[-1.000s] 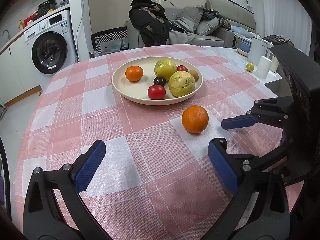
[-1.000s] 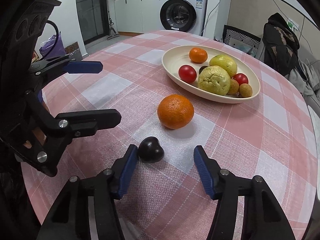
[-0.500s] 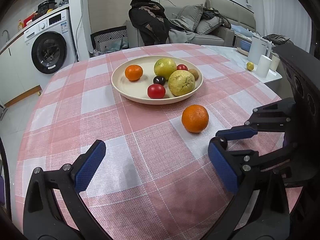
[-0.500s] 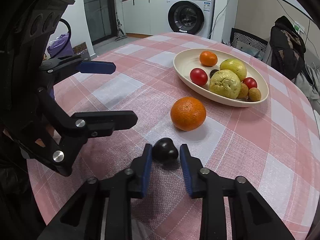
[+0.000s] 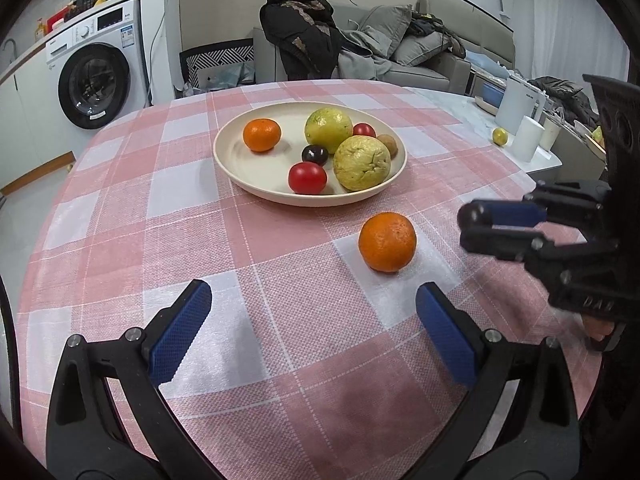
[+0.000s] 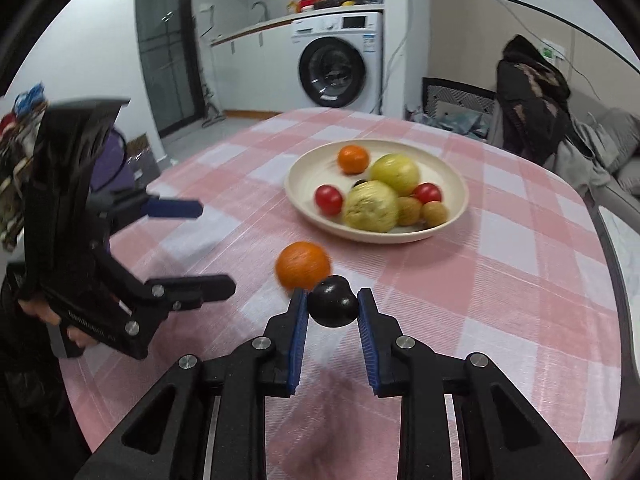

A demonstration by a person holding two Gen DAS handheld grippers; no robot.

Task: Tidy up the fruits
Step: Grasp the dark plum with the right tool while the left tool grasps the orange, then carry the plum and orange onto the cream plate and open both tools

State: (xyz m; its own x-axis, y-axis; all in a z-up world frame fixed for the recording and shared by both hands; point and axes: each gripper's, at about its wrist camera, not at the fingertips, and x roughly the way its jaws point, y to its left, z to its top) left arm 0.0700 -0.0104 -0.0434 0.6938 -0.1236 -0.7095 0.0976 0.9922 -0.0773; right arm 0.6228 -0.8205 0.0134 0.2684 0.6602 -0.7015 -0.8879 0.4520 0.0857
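Eight fruits fill the plate; right hand-held gripper grips a dark fruit, left hand-held gripper wide.

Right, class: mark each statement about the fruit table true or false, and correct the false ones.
1. The right gripper holds a dark plum. True.
2. The left gripper grips the loose orange. False: its jaws are open and hold nothing; the orange sits on the tablecloth.
3. The plate holds another orange. True.
4. The plate has no red fruit. False: a red tomato lies in it.
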